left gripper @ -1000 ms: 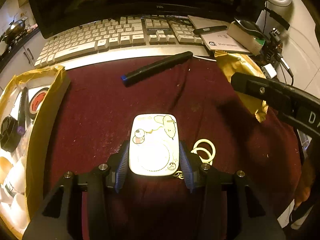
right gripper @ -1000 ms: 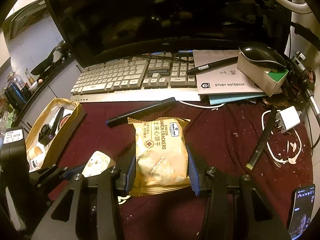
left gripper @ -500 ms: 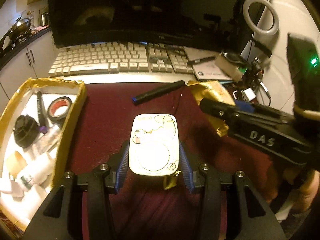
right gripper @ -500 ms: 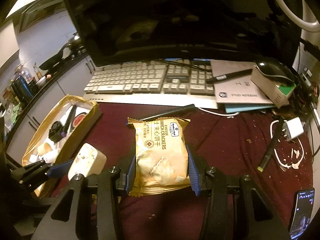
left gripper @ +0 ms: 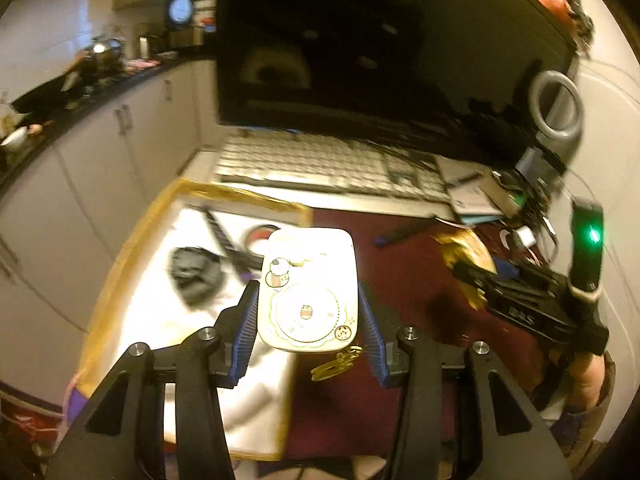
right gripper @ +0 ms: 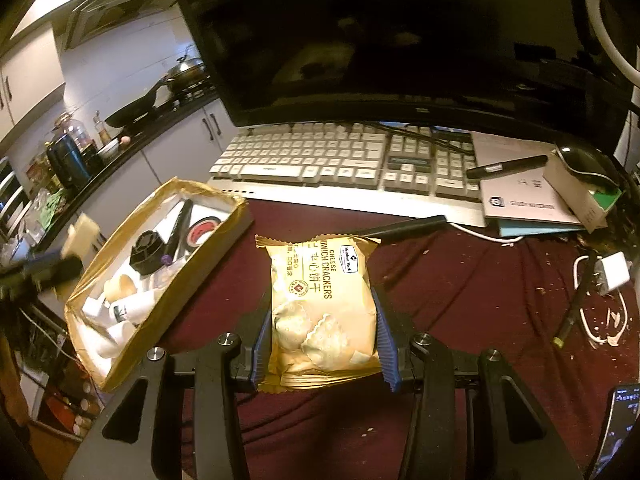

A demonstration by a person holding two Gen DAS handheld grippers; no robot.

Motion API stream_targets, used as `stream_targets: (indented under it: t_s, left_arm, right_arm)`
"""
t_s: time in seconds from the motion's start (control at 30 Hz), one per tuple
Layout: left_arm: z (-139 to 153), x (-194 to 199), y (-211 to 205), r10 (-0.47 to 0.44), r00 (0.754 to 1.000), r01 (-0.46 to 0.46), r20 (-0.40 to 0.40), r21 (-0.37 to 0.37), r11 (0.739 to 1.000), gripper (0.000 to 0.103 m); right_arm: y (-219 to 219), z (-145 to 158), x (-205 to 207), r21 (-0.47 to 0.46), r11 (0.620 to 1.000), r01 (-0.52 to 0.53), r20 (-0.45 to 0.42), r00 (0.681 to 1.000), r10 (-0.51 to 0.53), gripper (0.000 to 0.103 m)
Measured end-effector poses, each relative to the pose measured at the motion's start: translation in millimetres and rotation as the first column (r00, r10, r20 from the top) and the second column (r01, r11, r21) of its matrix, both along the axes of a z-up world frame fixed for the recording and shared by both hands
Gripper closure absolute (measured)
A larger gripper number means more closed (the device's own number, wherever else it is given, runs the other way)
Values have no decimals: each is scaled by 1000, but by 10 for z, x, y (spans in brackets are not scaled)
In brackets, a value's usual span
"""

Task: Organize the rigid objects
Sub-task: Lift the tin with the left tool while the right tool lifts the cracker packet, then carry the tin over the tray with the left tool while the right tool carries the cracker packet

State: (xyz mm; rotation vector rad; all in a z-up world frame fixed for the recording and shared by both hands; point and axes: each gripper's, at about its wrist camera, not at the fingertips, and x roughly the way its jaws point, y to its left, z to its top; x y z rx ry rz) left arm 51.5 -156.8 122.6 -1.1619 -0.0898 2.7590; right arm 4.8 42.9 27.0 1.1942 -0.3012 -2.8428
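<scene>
**Two items in hand, box half filled**

My left gripper (left gripper: 308, 316) is clamped on the white case (left gripper: 308, 292), held in the air over the near edge of the gold-rimmed box (right gripper: 192, 280). My right gripper (right gripper: 322, 344) is pinching the cracker packet (right gripper: 322, 308) above the red cloth (right gripper: 460, 300). The box already holds a tape roll (right gripper: 204, 229) and a black cap (right gripper: 147, 250). By my reckoning, left to do: drop both loads in, then fetch the black marker (right gripper: 400, 227).
</scene>
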Motion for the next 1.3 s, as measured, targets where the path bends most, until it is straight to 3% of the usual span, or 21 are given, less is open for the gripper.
stream_targets:
  t_s: [0.27,0.5,0.87,1.3]
  left_arm:
    - [-111,-143,-762,168,985,-168,26,-15,986,58]
    - [-478,-305,-1123,215,972,-212,90,-41,976,58]
    - [-846,-256,-1113,150,976,-142,155,-61,988,58]
    - [-971,-190,-1068,85,966,-69,243,-75,995,58]
  right_arm:
    - [-163,-2,-34,0,999,-37,0,999,37,63]
    - [-316,19,-89,9,998,-60,3,998,60,63]
    - [-610,87,-338,47,994,-103,14,995,102,63]
    - [-1280,178,-839,76,951,-300,28,954,299,63]
